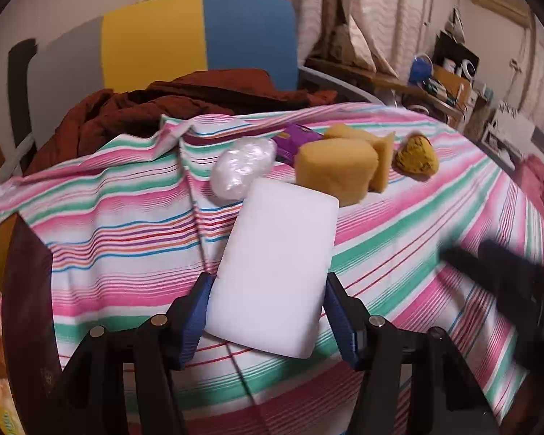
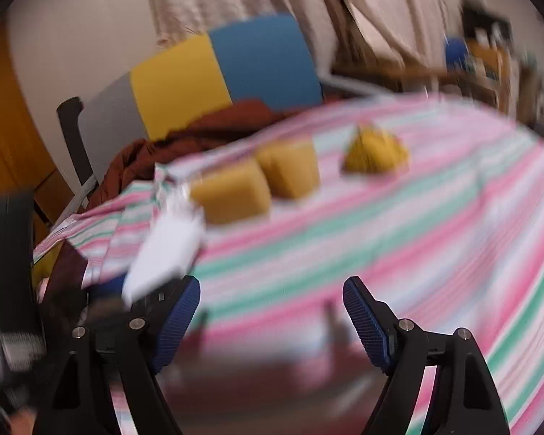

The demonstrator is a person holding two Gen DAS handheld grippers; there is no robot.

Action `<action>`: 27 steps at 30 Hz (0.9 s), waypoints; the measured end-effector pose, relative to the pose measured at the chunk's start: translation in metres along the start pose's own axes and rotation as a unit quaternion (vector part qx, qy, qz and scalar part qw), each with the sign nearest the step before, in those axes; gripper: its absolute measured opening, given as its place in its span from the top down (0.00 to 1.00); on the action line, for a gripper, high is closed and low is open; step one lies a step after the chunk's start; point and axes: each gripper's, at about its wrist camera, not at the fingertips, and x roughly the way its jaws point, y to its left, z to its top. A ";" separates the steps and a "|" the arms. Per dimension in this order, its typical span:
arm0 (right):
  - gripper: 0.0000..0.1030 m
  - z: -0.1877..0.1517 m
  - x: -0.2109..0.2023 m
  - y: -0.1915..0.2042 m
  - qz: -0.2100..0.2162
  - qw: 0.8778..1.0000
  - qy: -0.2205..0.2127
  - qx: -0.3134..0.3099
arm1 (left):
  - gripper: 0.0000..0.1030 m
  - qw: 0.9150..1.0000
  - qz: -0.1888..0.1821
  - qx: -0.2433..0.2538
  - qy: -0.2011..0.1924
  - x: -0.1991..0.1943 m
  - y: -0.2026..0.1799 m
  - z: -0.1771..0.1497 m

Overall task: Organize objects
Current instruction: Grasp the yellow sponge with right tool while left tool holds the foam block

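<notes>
A flat white rectangular foam block (image 1: 272,272) is being gripped between the left gripper (image 1: 266,311) fingers, long axis pointing away, above the striped bedsheet (image 1: 399,246); the right gripper (image 2: 272,320) is being held open, empty.

The right wrist view is smeared by motion blur. A purple packet (image 1: 296,140) is half hidden behind yellow sponges (image 1: 335,172). Shelf clutter (image 1: 449,79) cannot be made out.

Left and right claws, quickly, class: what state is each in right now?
Left claw: closed on the white foam block.
Right claw: open, nothing between its pads.
</notes>
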 end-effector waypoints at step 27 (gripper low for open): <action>0.20 0.033 0.037 0.014 -0.016 0.997 0.017 -0.070 | 0.40 0.999 -0.039 -0.033 -0.010 0.006 0.011 0.000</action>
